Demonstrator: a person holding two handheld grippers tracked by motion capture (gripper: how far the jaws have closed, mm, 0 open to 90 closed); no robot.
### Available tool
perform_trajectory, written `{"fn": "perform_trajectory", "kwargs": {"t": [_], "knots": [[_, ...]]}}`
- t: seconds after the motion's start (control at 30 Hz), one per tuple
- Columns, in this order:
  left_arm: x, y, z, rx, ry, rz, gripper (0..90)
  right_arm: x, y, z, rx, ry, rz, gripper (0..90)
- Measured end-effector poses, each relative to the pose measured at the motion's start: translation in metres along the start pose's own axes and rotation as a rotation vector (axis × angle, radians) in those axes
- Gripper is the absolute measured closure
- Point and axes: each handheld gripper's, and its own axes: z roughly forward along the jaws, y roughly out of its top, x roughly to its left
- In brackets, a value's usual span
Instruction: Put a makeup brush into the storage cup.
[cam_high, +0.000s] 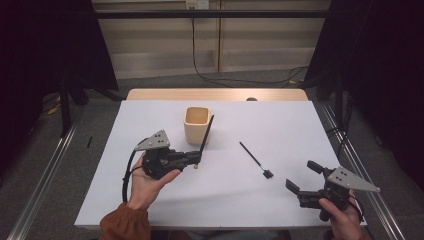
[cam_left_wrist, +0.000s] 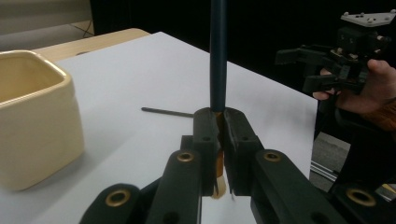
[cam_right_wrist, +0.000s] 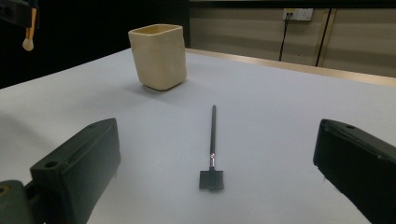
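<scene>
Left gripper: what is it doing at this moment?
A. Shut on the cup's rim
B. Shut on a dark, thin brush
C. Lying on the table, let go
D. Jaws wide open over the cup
B: the left gripper has its jaws closed on the dark brush, beside the cream cup and apart from it.

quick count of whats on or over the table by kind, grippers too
Brushes: 2 (dark-handled brush clamped in the left gripper, flat black brush lying on the white table)
Cups: 1 (cream cup)
Grippers: 2 (left, and the right gripper with jaws apart)
Total: 5
</scene>
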Motion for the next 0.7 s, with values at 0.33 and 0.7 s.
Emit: {"fn": "perform_trajectory", "kwargs": {"t": [0.33,0.7], "knots": [[-0.007,0.007,0.016,0.063,-0.052,0.023,84.6,0.000,0.000,0.001,-0.001,0.000,0.010,0.0],[-0.010,0.013,0.027,0.143,-0.108,0.029,84.6,0.000,-0.001,0.000,0.004,0.001,0.004,0.0]]}}
